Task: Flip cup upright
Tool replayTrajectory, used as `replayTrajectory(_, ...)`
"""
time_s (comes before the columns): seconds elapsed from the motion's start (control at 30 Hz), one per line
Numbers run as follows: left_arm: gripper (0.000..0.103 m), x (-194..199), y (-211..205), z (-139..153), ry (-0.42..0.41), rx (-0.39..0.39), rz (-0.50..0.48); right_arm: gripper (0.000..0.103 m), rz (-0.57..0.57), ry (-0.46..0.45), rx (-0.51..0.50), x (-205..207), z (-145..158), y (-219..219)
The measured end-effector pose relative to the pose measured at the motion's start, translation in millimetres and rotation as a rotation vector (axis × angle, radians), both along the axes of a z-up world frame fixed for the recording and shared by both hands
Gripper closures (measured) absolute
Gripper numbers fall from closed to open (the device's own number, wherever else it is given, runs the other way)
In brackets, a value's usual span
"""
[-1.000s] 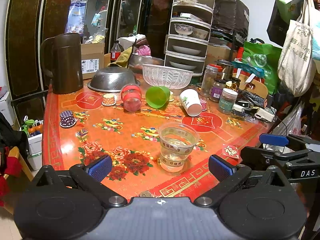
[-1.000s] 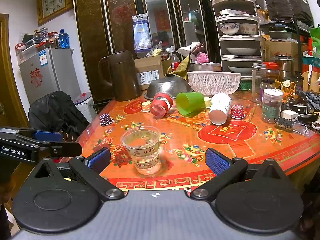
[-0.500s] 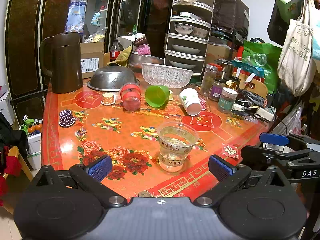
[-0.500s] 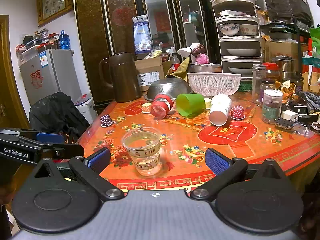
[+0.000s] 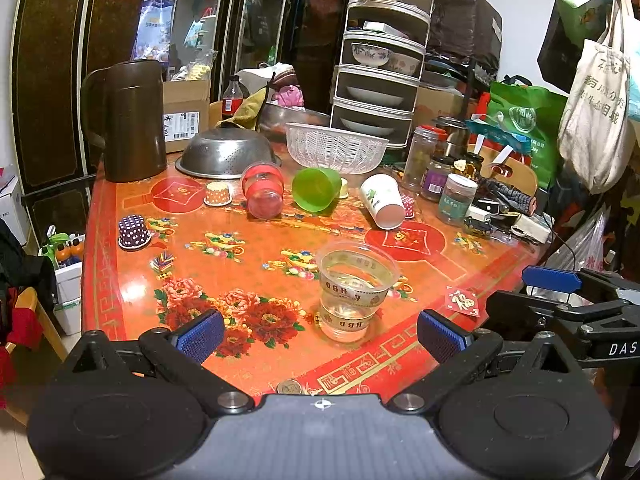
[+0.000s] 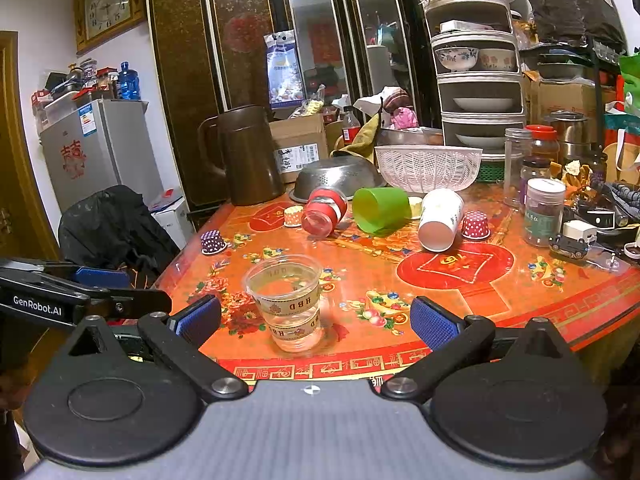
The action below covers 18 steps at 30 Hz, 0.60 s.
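Near the front edge of the table [image 5: 120, 216] stands a clear cup [image 5: 354, 290], upright, with both grippers held back from it; the left gripper [image 5: 320, 336] and the right gripper [image 6: 316, 320] each have the jaws spread wide and hold nothing. Farther back, well apart from the clear cup, three cups lie on their sides in a row: a red cup [image 5: 262, 190], a green cup [image 5: 316, 189] and a white cup [image 5: 382, 200]; these seem to be the ones waiting to be turned, though the task does not say which.

The first risk is probably the clear cup itself; it stands between the grippers and the fallen cups, so a low reach forward could knock it over, and whether it holds water cannot be told. The second risk is rolling; a cup on its side is round and light, and a push from one finger could send it into its neighbour or into the white basket [image 5: 336, 148] behind. The table looks glossy, so a cup set down tilted may slip and fall again.
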<state>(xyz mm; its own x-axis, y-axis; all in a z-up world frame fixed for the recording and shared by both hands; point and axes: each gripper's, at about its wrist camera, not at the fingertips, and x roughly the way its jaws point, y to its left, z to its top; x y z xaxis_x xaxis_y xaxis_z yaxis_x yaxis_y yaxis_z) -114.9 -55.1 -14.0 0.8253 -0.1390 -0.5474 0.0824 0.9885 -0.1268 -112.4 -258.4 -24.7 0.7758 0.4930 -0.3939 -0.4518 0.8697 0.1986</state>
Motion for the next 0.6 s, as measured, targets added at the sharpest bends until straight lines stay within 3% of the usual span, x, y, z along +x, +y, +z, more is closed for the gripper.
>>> replayTrajectory(0.6,0.000,-1.0,-0.7,-0.2,-0.021,0.013,0.011,0.001,0.005,-0.002,0.003,-0.5,-2.3,2.2)
